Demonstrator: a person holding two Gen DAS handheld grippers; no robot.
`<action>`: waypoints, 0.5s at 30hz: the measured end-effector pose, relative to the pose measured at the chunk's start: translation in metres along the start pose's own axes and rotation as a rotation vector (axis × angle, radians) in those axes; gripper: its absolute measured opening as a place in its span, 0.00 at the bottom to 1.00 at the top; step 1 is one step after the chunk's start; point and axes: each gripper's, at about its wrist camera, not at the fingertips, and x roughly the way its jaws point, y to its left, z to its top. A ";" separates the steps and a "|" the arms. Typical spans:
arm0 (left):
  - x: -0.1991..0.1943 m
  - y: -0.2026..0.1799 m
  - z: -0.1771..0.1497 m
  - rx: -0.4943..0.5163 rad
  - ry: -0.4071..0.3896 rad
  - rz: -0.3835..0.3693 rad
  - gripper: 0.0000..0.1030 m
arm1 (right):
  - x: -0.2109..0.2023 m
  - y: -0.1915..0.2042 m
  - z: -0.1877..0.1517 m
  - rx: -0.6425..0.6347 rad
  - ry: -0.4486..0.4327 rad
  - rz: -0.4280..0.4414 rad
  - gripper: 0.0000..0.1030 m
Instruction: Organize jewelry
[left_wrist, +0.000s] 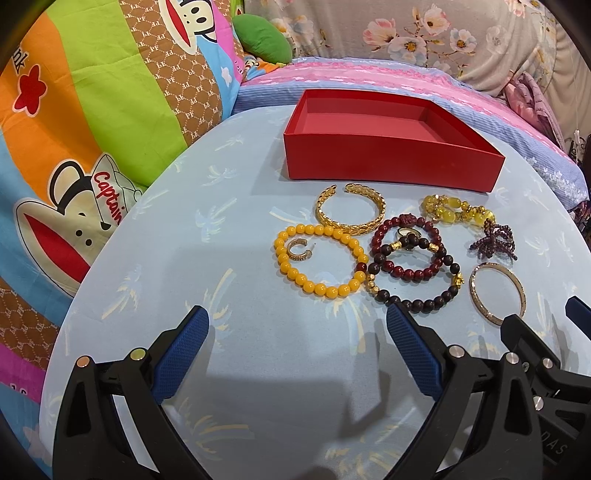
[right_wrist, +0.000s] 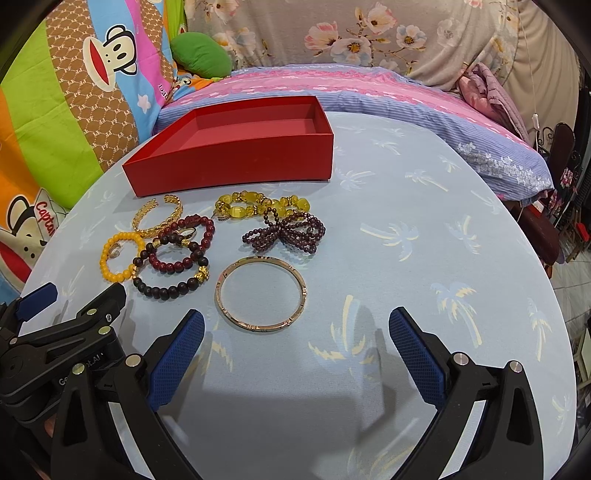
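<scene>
Bedding in bright cartoon print (left_wrist: 92, 110) and floral cloth backed a round table (right_wrist: 424, 229) under pale blue palm-patterned fabric.

Container: red box (left_wrist: 388, 162), open, nothing seen inside, at the far side of the table.

Pieces, all on the cloth in front of the box, none yet boxed:
- gold cuff (left_wrist: 351, 210), nearest the box;
- yellow bead bracelet (left_wrist: 317, 264), a small gold hoop (left_wrist: 297, 250) lying inside it;
- dark red bead bracelet (left_wrist: 406, 251), overlapping a darker bead bracelet (left_wrist: 417, 295);
- pale yellow stone bracelet (right_wrist: 262, 205);
- purple bead strand (right_wrist: 284, 232), looped like a bow;
- thin rose-gold bangle (right_wrist: 260, 293), apart from the rest.

Tools: left gripper (left_wrist: 297, 354) and right gripper (right_wrist: 295, 354), both spread wide, holding nothing, low above bare cloth.

Risks, as judged: lifting either overlapping bead bracelet could drag its neighbour; the hoop might be swept off with the yellow beads; the flat bangle could slide away rather than be pinched.

Unclear: a small ring-like item inside the dark red bracelet, too small to identify; the box's near inner wall hidden; the bangle's lower edge cut off in the left view by the right tool.
</scene>
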 end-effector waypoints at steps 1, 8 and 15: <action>0.000 0.000 0.000 0.001 -0.001 0.002 0.90 | 0.000 0.000 0.000 0.000 0.000 0.000 0.94; 0.000 0.000 0.001 0.002 -0.002 0.004 0.90 | 0.000 0.000 0.000 -0.001 0.000 0.000 0.94; -0.001 0.000 0.001 0.002 -0.003 0.003 0.90 | 0.000 0.000 0.000 -0.001 0.000 0.001 0.94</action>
